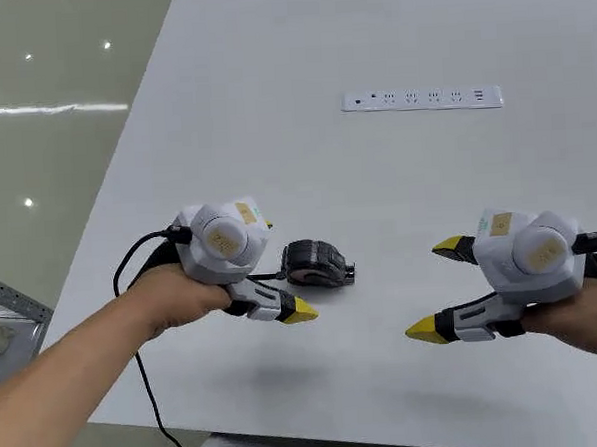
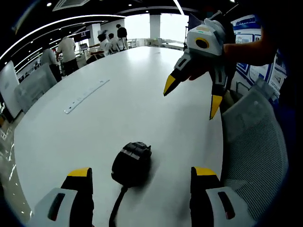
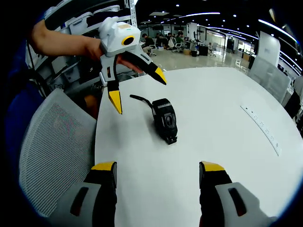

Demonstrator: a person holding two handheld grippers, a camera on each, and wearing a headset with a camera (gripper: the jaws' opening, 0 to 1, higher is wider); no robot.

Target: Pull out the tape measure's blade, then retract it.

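Note:
A black tape measure (image 1: 316,263) lies on the white table (image 1: 388,28), blade wound in, its hook end facing right and a black strap trailing left. My left gripper (image 1: 286,266) is open, its yellow tips on either side of the strap end, not touching the case. In the left gripper view the tape measure (image 2: 132,163) sits just ahead between the open jaws of the left gripper (image 2: 142,172). My right gripper (image 1: 433,287) hovers open to the right, apart from the case. The right gripper view shows the tape measure (image 3: 164,120) ahead of the right gripper (image 3: 158,166).
A white power strip (image 1: 422,99) lies farther back on the table. The near table edge runs just below both grippers. A grey mesh chair (image 3: 57,142) stands by the table. Several people (image 2: 66,49) stand far off in the room.

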